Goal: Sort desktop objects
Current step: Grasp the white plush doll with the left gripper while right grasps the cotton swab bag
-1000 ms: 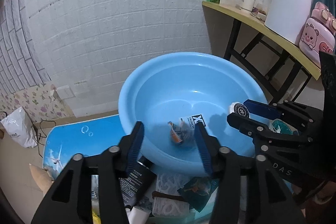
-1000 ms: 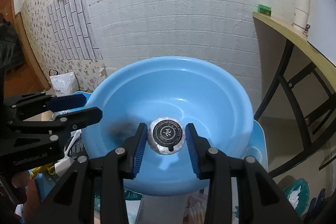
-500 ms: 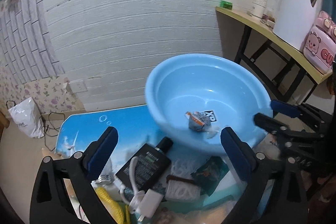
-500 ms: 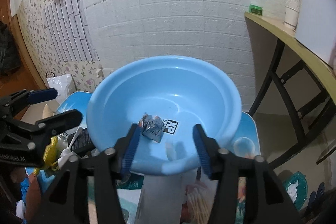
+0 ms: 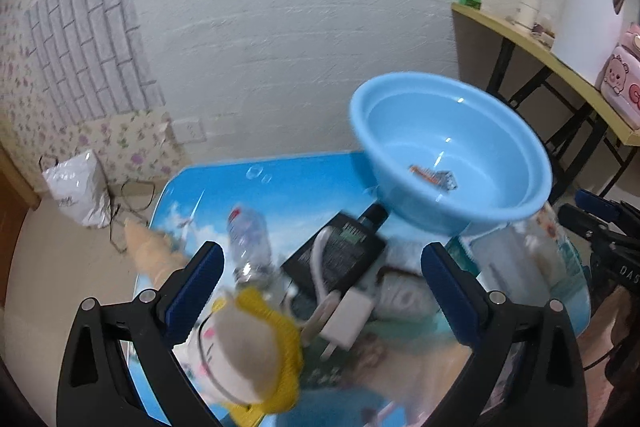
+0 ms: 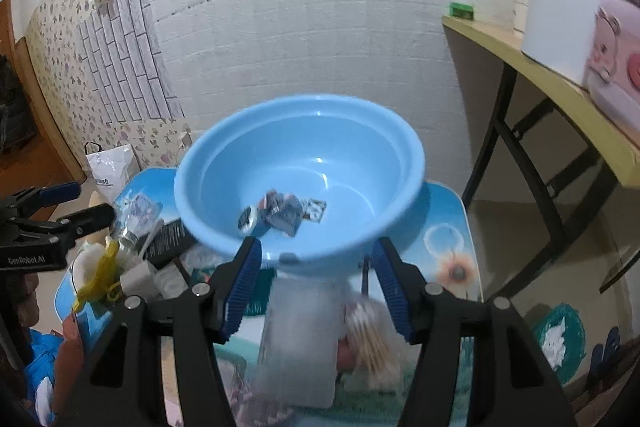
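Blue basin [image 6: 224, 163]: perhaps three packets [image 6: 282, 213].

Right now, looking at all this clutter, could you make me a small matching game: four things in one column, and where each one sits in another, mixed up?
Things:
1. round tin
2. white charger plug
3. green box
4. white plastic bag

Places:
a. on the floor by the flowered wall
b. inside the blue basin
c. on the yellow side table
d. on the low blue table, beside the black box

Pairs: 1-b, 2-d, 3-c, 4-a
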`<state>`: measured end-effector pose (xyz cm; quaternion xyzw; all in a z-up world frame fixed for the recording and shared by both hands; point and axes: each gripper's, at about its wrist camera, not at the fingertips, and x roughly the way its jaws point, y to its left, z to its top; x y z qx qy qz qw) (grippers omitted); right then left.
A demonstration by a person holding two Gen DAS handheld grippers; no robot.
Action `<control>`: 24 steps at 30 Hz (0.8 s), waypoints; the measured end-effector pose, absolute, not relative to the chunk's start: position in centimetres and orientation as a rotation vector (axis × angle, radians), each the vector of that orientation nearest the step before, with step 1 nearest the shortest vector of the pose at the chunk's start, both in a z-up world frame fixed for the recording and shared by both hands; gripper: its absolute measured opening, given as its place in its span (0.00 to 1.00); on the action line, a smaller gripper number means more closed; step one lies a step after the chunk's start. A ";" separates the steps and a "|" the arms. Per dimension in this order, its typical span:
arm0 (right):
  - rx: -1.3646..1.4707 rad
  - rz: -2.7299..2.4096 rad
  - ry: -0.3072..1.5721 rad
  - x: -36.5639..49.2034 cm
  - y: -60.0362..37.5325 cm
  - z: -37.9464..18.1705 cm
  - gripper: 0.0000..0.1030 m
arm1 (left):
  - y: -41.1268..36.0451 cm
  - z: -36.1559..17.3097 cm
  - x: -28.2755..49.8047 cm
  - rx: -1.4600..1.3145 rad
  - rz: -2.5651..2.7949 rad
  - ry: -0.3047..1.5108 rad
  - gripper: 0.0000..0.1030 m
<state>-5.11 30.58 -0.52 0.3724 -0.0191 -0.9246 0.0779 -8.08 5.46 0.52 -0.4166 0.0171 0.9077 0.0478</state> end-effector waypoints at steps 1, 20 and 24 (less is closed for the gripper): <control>1.129 -2.770 -0.060 -4.9 30.7 -0.8 0.57 | 5.0 0.2 -7.8 -1.282 2.772 0.045 0.97; 1.254 -2.853 -0.188 -0.2 34.9 -5.1 0.98 | -2.1 -4.0 -3.7 -1.369 2.829 -0.080 0.97; 1.224 -2.798 -0.294 0.2 35.2 -5.2 0.96 | -2.5 -4.3 -3.4 -1.372 2.827 -0.086 0.97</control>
